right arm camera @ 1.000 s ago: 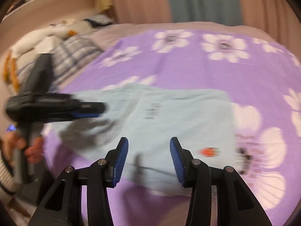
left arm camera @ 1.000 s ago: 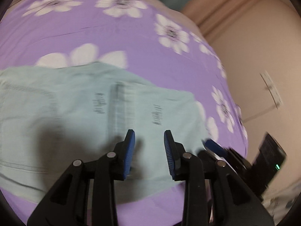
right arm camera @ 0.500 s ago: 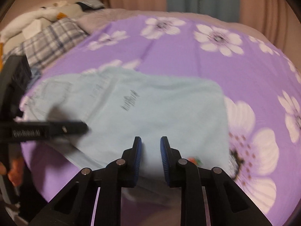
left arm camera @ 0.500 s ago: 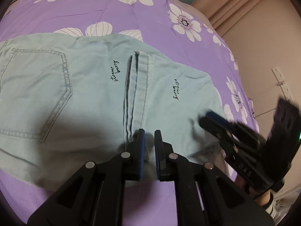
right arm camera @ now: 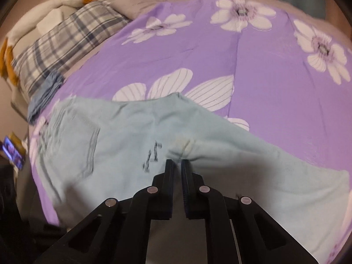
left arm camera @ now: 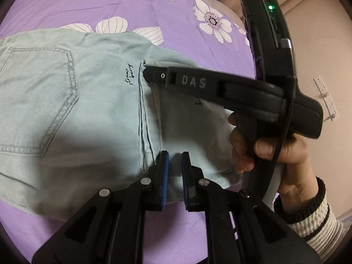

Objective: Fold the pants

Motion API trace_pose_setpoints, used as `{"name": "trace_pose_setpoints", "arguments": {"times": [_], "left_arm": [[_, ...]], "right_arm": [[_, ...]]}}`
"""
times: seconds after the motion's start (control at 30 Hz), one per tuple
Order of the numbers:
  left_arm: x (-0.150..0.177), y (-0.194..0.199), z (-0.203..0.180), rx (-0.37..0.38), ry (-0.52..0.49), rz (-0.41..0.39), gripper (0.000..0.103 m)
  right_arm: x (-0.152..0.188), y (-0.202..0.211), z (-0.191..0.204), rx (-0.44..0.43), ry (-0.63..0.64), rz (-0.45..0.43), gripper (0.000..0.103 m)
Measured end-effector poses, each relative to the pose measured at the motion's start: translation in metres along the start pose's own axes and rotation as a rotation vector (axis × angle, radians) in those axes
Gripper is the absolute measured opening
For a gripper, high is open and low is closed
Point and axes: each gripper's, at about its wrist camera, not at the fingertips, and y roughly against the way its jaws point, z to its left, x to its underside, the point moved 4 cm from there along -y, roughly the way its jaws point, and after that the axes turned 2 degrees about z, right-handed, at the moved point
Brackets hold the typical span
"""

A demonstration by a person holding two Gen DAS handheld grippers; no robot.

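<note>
While my left tongs pinch the pants hem, my right tongs are closing on cloth farther up. Lift both evenly, I reckon, keeping the edge taut.

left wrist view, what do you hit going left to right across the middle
back pocket → small script print → double-stitched hem of the folded pants leg → right gripper tip on that hem → hand → wall socket
</note>
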Motion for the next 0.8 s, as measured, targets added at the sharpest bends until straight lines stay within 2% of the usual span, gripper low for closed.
{"name": "trace_pose_setpoints", "arguments": {"times": [0.07, 0.23, 0.4, 0.5, 0.53, 0.57, 0.6, 0.63, 0.73, 0.8], "left_arm": [[0.0, -0.002, 0.0, 0.005, 0.002, 0.008, 0.011], [-0.003, -0.002, 0.007, 0.042, 0.041, 0.023, 0.011], [-0.005, 0.001, 0.008, 0.05, 0.061, 0.038, 0.01], [-0.008, 0.006, 0.011, 0.046, 0.077, 0.022, 0.009], [-0.008, 0.011, 0.014, 0.038, 0.083, 0.008, 0.009], [-0.01, 0.016, 0.017, 0.012, 0.087, -0.009, 0.013], [-0.012, 0.025, 0.025, -0.057, 0.091, -0.03, 0.026], [-0.011, 0.033, 0.032, -0.068, 0.106, -0.046, 0.028], [-0.006, 0.058, 0.054, -0.034, 0.176, -0.092, 0.029], [0.001, 0.074, 0.066, -0.046, 0.191, -0.117, 0.036]], "right_arm": [[0.001, 0.002, -0.002, -0.031, -0.032, -0.001, 0.011], [0.021, 0.033, -0.001, -0.064, -0.056, -0.068, 0.011], [0.069, 0.061, 0.01, 0.003, 0.007, -0.077, 0.011], [0.102, 0.06, 0.023, -0.041, 0.036, -0.026, 0.011], [0.113, 0.06, 0.031, -0.012, 0.075, -0.034, 0.011], [0.117, 0.064, 0.036, -0.002, 0.107, -0.052, 0.011], [0.119, 0.067, 0.041, -0.01, 0.125, -0.051, 0.011], [0.12, 0.07, 0.044, -0.023, 0.131, -0.049, 0.011], [0.112, 0.08, 0.044, -0.031, 0.123, -0.081, 0.011], [0.106, 0.085, 0.041, -0.038, 0.093, -0.109, 0.011]]}}
